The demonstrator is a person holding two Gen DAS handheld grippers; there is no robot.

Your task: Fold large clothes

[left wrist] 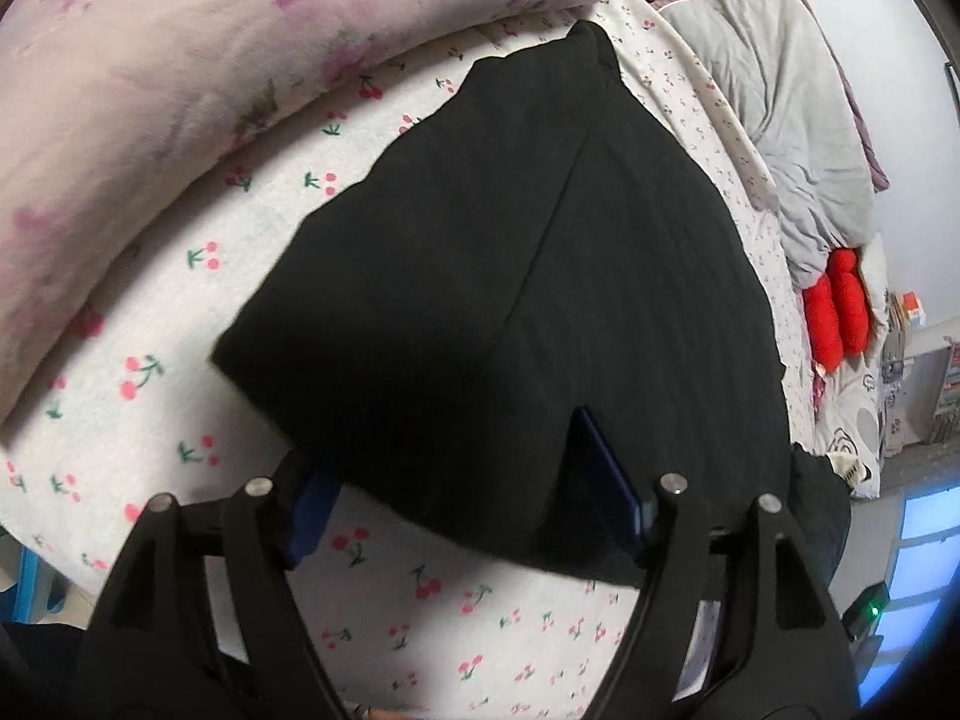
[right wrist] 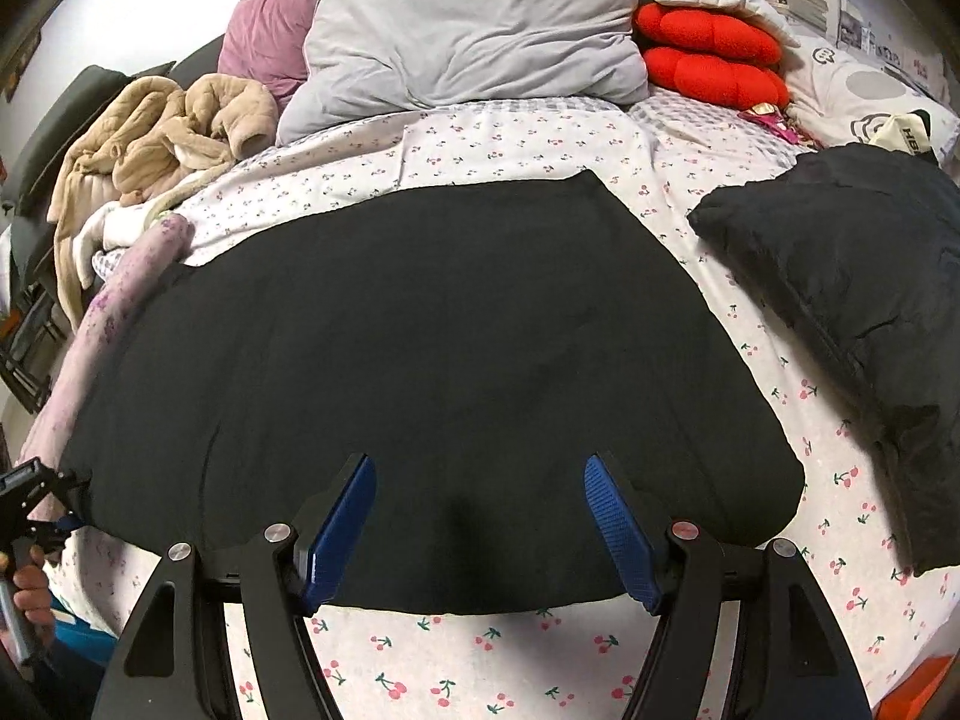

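Black garment (right wrist: 432, 330) flat on bed (right wrist: 540, 648), long axis crosswise; right gripper (right wrist: 480, 525) spread over near hem, left gripper (left wrist: 468, 480) spread at left end.

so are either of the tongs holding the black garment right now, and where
Nothing is held. Both the left tongs and the right tongs stand open over the near edge of the black garment, pads apart.

A black garment (right wrist: 420, 348) lies spread flat on the cherry-print bed sheet (right wrist: 510, 660). Over its near edge the right hand-held gripper (right wrist: 480, 516) hangs with blue pads (right wrist: 618, 531) apart, gripping nothing. At the garment's left edge is the left hand-held gripper (right wrist: 57, 501). Right of the garment lies a black padded jacket (right wrist: 858, 312); behind it, a grey duvet (right wrist: 474, 42) and red cushions (right wrist: 711, 57).
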